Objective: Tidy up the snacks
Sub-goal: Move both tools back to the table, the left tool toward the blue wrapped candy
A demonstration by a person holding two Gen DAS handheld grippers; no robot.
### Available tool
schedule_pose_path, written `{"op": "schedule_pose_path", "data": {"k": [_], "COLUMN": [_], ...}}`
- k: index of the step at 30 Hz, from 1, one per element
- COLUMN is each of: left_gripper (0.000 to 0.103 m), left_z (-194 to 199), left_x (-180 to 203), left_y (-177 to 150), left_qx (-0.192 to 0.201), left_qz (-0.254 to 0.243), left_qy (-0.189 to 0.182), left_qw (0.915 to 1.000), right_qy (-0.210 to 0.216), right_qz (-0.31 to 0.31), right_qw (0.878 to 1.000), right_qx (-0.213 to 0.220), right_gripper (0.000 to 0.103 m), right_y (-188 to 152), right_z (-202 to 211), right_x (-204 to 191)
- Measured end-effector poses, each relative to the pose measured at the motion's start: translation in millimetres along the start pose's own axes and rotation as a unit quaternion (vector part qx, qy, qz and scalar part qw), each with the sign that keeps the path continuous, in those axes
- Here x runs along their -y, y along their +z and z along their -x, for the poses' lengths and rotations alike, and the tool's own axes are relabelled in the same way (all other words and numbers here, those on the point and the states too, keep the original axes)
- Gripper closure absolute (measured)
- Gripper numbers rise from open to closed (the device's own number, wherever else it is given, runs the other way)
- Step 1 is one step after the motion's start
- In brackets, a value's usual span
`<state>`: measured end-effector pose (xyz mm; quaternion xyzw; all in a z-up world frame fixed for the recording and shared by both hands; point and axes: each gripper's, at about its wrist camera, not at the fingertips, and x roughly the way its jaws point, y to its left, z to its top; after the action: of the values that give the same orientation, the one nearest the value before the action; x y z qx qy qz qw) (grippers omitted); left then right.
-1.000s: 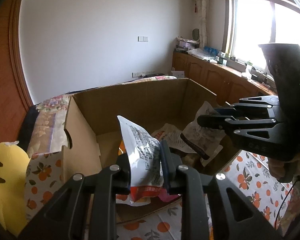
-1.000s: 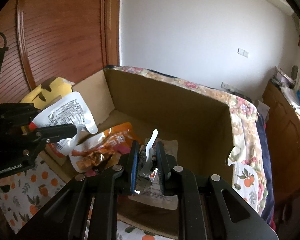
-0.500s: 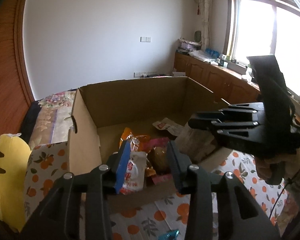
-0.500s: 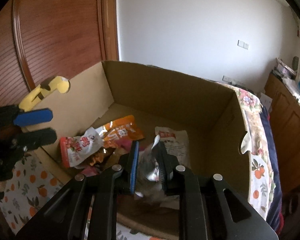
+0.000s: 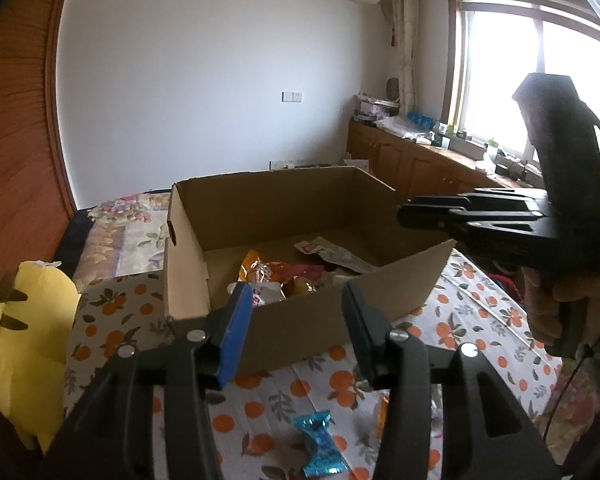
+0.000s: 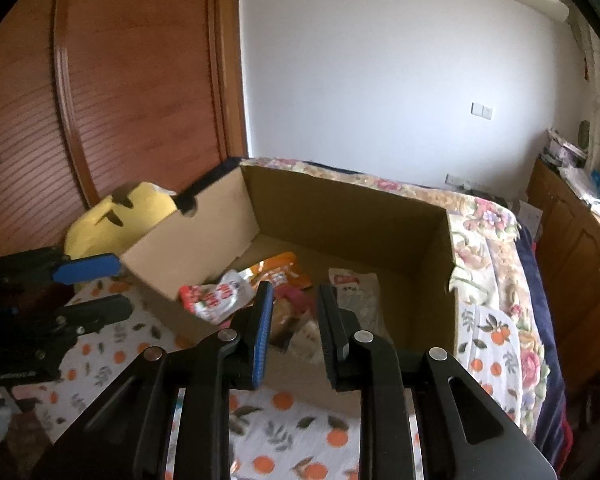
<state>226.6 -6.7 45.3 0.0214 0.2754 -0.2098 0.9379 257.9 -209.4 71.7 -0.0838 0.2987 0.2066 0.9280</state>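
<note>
An open cardboard box (image 5: 280, 208) (image 6: 340, 216) stands on the orange-print tablecloth (image 5: 260, 408). Inside lie an orange packet (image 5: 256, 268) (image 6: 280, 272), a red-and-white packet (image 6: 212, 300) and a pale packet (image 5: 332, 254) (image 6: 352, 292). My left gripper (image 5: 296, 304) (image 6: 120, 284) hovers before the box's near wall, jaws opening with nothing between them. My right gripper (image 6: 295, 296) (image 5: 404, 212) sits above the near right corner, its jaws opening a little, also with nothing between them. A blue wrapped candy (image 5: 320, 444) lies on the cloth below my left gripper.
A yellow plush (image 5: 20, 340) (image 6: 116, 216) leans at the box's left. A bed with a floral cover (image 6: 492, 232) runs behind and right of the box. A wooden wardrobe (image 6: 140, 80) rises at the left, and low cabinets (image 5: 420, 164) stand under the window.
Both grippers let go of their packets, which now lie in the box. Both pulled back from over the box toward its near side, jaws parted.
</note>
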Motion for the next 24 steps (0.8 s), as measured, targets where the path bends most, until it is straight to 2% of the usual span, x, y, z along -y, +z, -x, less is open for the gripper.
{"op": "schedule_pose_path", "data": {"k": [5, 9, 11, 15, 17, 24], "left_gripper": [0.056, 0.056, 0.056, 0.056, 0.056, 0.056], "left_z": [12, 15, 17, 10, 5, -8], "left_x": [8, 14, 16, 20, 21, 27], "left_y": [-14, -33, -43, -62, -71, -97], "left_qx": [0.0, -0.005, -0.006, -0.018, -0.028, -0.063], "left_qz": [-0.001, 0.005, 0.007, 0.009, 0.007, 0.007], "left_qy": [0.003, 0.001, 0.001, 0.006, 0.013, 0.017], "left_qw": [1.0, 1.0, 1.0, 0.9998, 0.9995, 0.9979], "right_qy": [0.015, 0.025, 0.02, 0.024, 0.025, 0.03], "right_qz": [-0.011, -0.026, -0.027, -0.037, -0.037, -0.024], "right_qw": [1.0, 0.999, 0.999, 0.999, 0.999, 0.998], "right_qx": [0.005, 0.0, 0.0, -0.01, -0.014, -0.04], "right_gripper": [0.078, 0.072, 0.061, 0.053, 0.042, 0.04], "right_y": [-27, -53, -67, -90, -99, -130], "right_z": [26, 31, 32, 28, 25, 10], "right_x": [-10, -13, -16, -17, -20, -36]}}
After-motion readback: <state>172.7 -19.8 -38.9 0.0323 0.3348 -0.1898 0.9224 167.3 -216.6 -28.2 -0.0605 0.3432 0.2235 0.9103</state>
